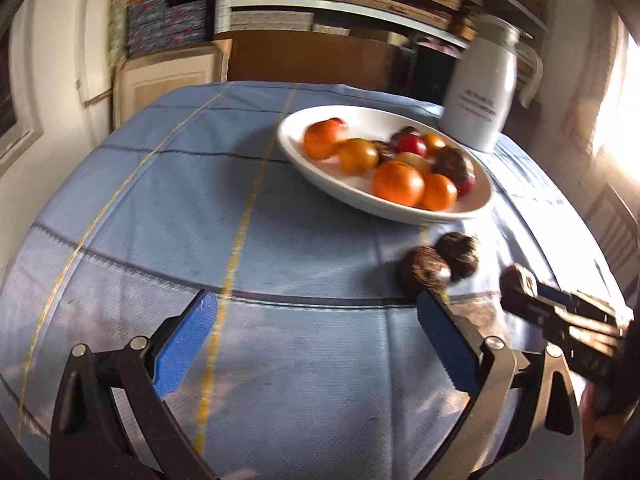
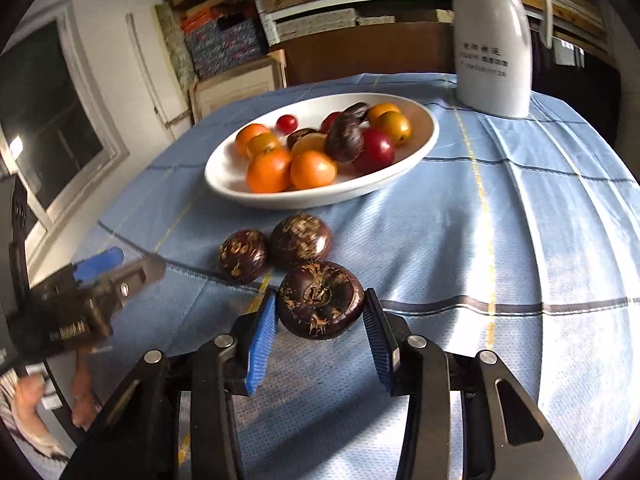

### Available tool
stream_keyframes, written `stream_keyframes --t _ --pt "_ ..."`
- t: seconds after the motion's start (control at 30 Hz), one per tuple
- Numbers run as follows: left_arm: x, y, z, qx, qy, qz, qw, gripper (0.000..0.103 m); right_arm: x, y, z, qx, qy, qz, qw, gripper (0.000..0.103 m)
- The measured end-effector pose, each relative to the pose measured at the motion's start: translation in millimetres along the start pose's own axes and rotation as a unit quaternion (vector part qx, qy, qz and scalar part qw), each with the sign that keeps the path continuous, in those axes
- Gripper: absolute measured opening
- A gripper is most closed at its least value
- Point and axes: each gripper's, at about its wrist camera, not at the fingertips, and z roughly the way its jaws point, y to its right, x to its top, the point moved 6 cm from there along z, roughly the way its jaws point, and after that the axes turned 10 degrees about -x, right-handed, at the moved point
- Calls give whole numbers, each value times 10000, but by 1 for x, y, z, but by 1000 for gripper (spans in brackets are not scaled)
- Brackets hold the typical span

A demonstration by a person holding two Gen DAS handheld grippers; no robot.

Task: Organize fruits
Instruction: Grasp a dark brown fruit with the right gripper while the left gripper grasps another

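On blue checked cloth [image 2: 500, 240], before white dish [image 2: 424, 136] of fruit: right gripper [image 2: 320, 312] pinching dark water chestnut [image 2: 320, 300], left gripper [image 1: 316, 320] spread, empty. Risk: round, glossy skin slipping from narrow pads, rolling toward table edge.

A pale blue cloth [image 2: 500, 240] with dark and yellow check lines covers the worktop. The bowl [image 2: 420, 136] is white, holding orange, yellow and red fruits [image 2: 268, 170]. Three chestnuts [image 2: 320, 300] are dark purple-brown with tan flecks. Claw pads [image 2: 262, 344] are blue; the jug [image 2: 494, 40] is white.
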Motion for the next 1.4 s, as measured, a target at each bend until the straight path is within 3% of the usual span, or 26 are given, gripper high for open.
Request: stream_keyframes --t 0.2,0.43,0.63,0.7,0.77,0.83,1.0,1.23,1.4 --pt "-2 34 18 -122 -292 643 9974 98 6 19 -6 -12 110 410 9991 44" --pt "7 60 37 -219 -352 1301 9906 98 7 28 -7 36 122 619 9980 44" --pt "13 64 49 -286 -426 1475 9877 98 6 29 -6 44 76 635 9979 44" --pt "14 64 52 -334 -460 1476 9874 92 6 28 -5 35 69 631 9980 44" --pt "14 63 58 -471 -605 1441 9866 64 5 28 -4 29 48 633 9980 44" --pt "11 61 64 -599 -771 1343 9861 58 5 28 -4 22 34 633 9980 44" --pt "12 61 70 -731 -834 1278 9856 54 4 27 -2 7 18 602 9982 44" --pt "9 67 73 -774 -900 1379 9833 40 2 24 0 13 -18 516 9987 44" --pt "8 62 60 -869 -732 1223 9860 40 1 25 2 32 -46 535 9986 44"
